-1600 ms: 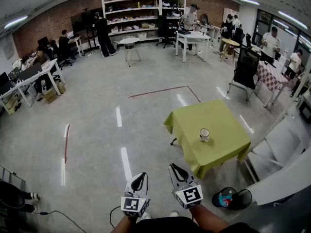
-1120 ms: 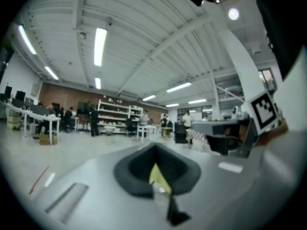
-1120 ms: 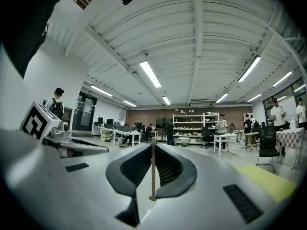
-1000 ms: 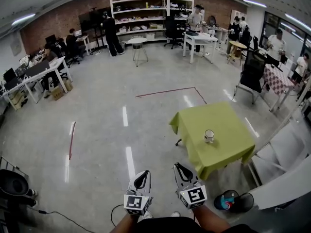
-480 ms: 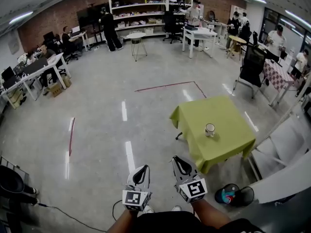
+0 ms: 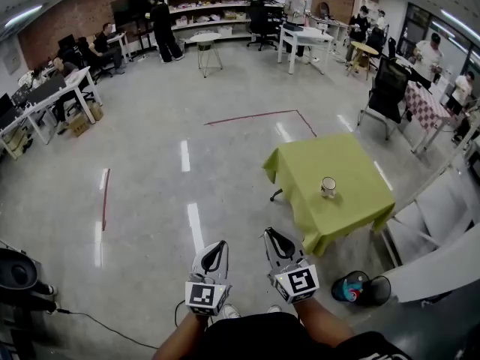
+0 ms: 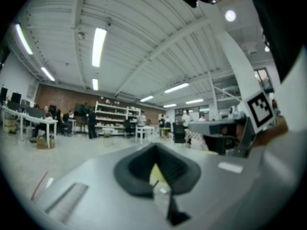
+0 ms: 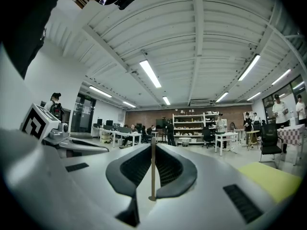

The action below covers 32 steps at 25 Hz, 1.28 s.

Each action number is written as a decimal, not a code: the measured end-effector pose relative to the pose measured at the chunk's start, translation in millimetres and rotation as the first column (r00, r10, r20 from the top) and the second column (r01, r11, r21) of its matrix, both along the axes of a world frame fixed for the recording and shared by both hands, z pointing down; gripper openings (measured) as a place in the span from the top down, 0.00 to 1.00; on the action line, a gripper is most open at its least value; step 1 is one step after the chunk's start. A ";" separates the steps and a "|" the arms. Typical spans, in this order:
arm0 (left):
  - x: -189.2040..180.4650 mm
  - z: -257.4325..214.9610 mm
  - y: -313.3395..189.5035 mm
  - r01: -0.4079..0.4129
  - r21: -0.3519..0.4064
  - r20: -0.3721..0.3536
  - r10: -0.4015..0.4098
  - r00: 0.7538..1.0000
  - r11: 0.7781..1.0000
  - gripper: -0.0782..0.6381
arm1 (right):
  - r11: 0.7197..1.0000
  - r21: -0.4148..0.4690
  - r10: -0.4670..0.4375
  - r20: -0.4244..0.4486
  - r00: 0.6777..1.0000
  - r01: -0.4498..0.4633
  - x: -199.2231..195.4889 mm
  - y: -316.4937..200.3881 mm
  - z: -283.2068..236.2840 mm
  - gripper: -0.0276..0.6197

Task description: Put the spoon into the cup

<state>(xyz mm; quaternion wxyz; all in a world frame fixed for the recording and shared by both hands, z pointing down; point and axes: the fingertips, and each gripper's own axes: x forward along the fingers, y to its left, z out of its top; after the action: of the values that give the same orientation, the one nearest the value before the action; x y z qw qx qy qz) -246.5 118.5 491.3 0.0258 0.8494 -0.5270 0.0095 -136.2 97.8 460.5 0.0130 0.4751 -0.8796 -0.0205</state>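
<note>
The table (image 6: 352, 156) and its cup (image 6: 328, 187), right of centre, ride higher in frame than a moment ago, far shelves (image 6: 214, 2) slipping off the top edge (the head camera dips). Well short of them at bottom centre, the right gripper (image 6: 270, 237) clamps a thin brown handle, seemingly the spoon (image 8: 153, 169); the left gripper (image 6: 216, 247) is closed, empty. No drop yet.

Left gripper (image 6: 216, 246) and right gripper (image 6: 270, 235) are pointing level, side by side, forearms reaching forward. Left is sitting with jaws together. Right is pinching a thin upright spoon (image 8: 153, 169).
</note>
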 end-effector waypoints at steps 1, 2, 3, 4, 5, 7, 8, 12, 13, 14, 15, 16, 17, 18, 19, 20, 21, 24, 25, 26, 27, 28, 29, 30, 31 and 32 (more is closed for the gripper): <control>-3.0 0.3 -0.2 -0.002 0.002 0.004 0.002 1.000 1.000 0.88 | 1.000 0.000 0.004 -0.003 1.000 -0.004 -2.0 0.5 0.5 0.91; -6.0 0.7 0.0 -0.006 0.006 0.010 0.005 1.000 1.000 0.88 | 1.000 0.000 0.010 -0.006 1.000 -0.010 -3.8 1.8 0.9 0.91; -8.8 1.3 0.4 -0.010 0.009 0.015 0.010 1.000 1.000 0.88 | 1.000 -0.001 0.015 -0.008 1.000 -0.015 -5.1 3.8 1.4 0.91; -11.6 2.1 0.7 -0.015 0.011 0.016 0.014 1.000 1.000 0.88 | 1.000 -0.003 0.020 -0.009 1.000 -0.020 -5.9 6.1 2.4 0.91; -14.4 3.0 0.7 -0.016 0.011 0.014 0.016 1.000 1.000 0.88 | 1.000 -0.007 0.025 -0.010 1.000 -0.025 -6.0 8.0 4.2 0.91; -19.6 4.5 0.0 -0.011 0.010 0.005 0.011 1.000 1.000 0.88 | 0.999 -0.019 0.031 -0.013 0.999 -0.031 -5.1 9.7 9.6 0.91; -21.1 5.3 -0.3 -0.008 0.010 0.000 0.008 1.000 1.000 0.88 | 0.999 -0.026 0.033 -0.015 0.999 -0.034 -4.0 9.5 12.4 0.91; -18.8 11.3 -4.1 -0.010 -0.003 0.002 0.010 1.000 1.000 0.88 | 0.998 -0.037 0.058 -0.019 0.998 -0.058 3.1 2.6 18.2 0.91; -17.5 12.3 -6.3 -0.008 -0.012 0.005 0.008 1.000 1.000 0.88 | 0.997 -0.037 0.063 -0.019 0.998 -0.064 5.1 -0.7 18.6 0.91; -16.7 12.4 -9.0 -0.001 -0.026 0.013 0.002 1.000 1.000 0.88 | 0.997 -0.036 0.066 -0.016 0.998 -0.067 7.0 -4.5 18.6 0.91; -16.0 11.8 -12.0 0.007 -0.041 0.024 -0.006 1.000 0.999 0.88 | 0.997 -0.035 0.067 -0.013 0.998 -0.067 8.7 -8.6 18.2 0.91; -14.2 11.0 -15.3 0.010 -0.048 0.030 -0.009 1.000 0.999 0.88 | 0.997 -0.034 0.066 -0.008 0.998 -0.067 10.2 -12.8 17.5 0.91; -10.9 10.4 -18.9 0.004 -0.043 0.027 -0.003 1.000 0.999 0.88 | 0.997 -0.034 0.065 -0.004 0.998 -0.065 11.7 -17.2 16.8 0.91; -6.6 10.2 -23.0 -0.007 -0.030 0.016 0.007 1.000 1.000 0.88 | 0.997 -0.032 0.064 -0.001 0.998 -0.064 13.3 -22.0 15.9 0.91; -2.4 9.8 -27.6 -0.016 -0.018 0.006 0.016 1.000 1.000 0.88 | 0.998 -0.030 0.063 0.001 0.998 -0.063 15.1 -27.2 15.1 0.91; 1.2 9.2 -32.7 -0.021 -0.012 0.001 0.021 1.000 1.000 0.88 | 0.998 -0.029 0.062 0.002 0.998 -0.062 17.1 -32.9 14.6 0.91; 4.5 8.5 -38.5 -0.023 -0.011 0.001 0.023 1.000 1.000 0.88 | 0.998 -0.028 0.059 0.003 0.998 -0.059 19.3 -39.2 15.0 0.91; 15.7 6.3 -60.0 -0.022 -0.011 0.010 0.022 1.000 1.000 0.88 | 0.998 -0.037 0.049 0.003 0.999 -0.049 26.7 -59.7 18.4 0.91; 20.3 4.7 -67.2 -0.023 -0.010 0.011 0.023 1.000 1.000 0.88 | 0.998 -0.041 0.045 0.005 0.999 -0.045 29.2 -66.3 18.1 0.91; 25.0 2.8 -74.1 -0.025 -0.008 0.011 0.025 1.000 1.000 0.88 | 0.998 -0.042 0.042 0.007 0.999 -0.041 31.8 -73.0 17.5 0.91; 29.4 1.2 -81.0 -0.028 -0.007 0.010 0.029 1.000 1.000 0.88 | 0.998 -0.043 0.040 0.009 0.999 -0.039 34.4 -80.2 16.9 0.91; 33.8 0.1 -88.3 -0.032 -0.006 0.011 0.032 0.999 0.999 0.88 | 0.998 -0.043 0.039 0.012 0.999 -0.038 37.3 -87.9 16.1 0.91; 38.3 -0.2 -96.1 -0.035 -0.007 0.012 0.035 0.999 0.999 0.88 | 0.998 -0.040 0.038 0.014 0.999 -0.038 40.7 -96.0 15.2 0.91; 43.0 0.2 -104.2 -0.039 -0.008 0.016 0.039 0.999 0.999 0.88 | 0.999 -0.037 0.038 0.017 0.999 -0.038 44.5 -104.1 14.2 0.91; 48.3 0.9 -112.4 -0.043 -0.010 0.022 0.043 0.999 0.999 0.88 | 0.999 -0.035 0.038 0.019 0.999 -0.037 49.0 -111.9 13.7 0.91; 54.3 1.9 -120.2 -0.046 -0.010 0.027 0.046 0.999 0.999 0.88 | 0.999 -0.034 0.038 0.021 0.999 -0.037 54.1 -118.8 14.2 0.91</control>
<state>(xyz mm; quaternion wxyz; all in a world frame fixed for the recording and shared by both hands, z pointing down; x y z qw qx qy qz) -192.3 -1.7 493.1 0.0226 0.8610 -0.5075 0.0240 -82.2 -20.9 474.7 0.0116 0.4914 -0.8709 -0.0003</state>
